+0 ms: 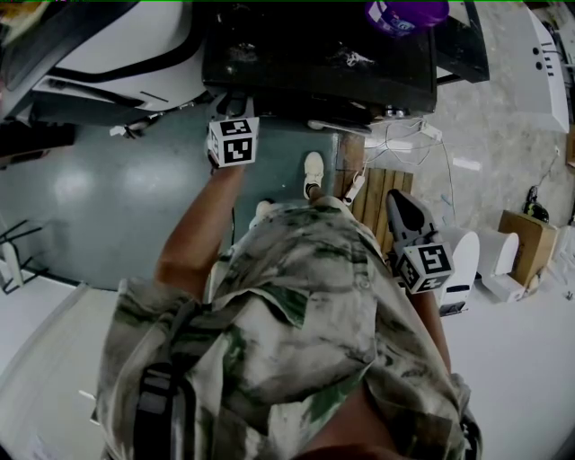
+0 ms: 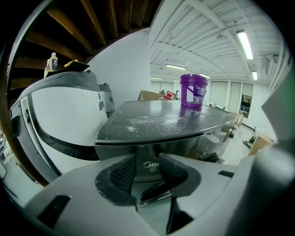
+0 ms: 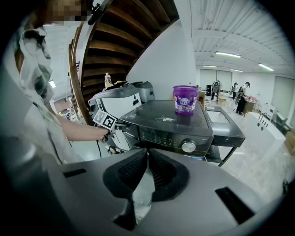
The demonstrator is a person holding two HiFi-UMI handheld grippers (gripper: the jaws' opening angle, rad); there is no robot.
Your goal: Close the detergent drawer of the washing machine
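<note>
A dark top-loading washing machine [image 1: 314, 63] stands in front of me with a purple tub [image 1: 404, 13] on its lid. My left gripper [image 1: 234, 121] is held out at the machine's front left corner. In the left gripper view its jaws [image 2: 147, 159] stand open right up against the detergent drawer [image 2: 148, 171], whose logo panel fills the gap; I cannot tell if the pads touch it. The right gripper view shows that gripper [image 3: 115, 125] at the same corner of the washing machine [image 3: 170, 126]. My right gripper [image 1: 400, 211] hangs low at my right side, shut [image 3: 147, 156] and empty.
A white machine with a curved dark seal [image 1: 108, 54] stands left of the washer. A wooden pallet [image 1: 382, 193], cables and a cardboard box [image 1: 526, 243] lie on the floor to the right. A wooden staircase [image 3: 120, 32] rises overhead. People [image 3: 242, 94] stand far off.
</note>
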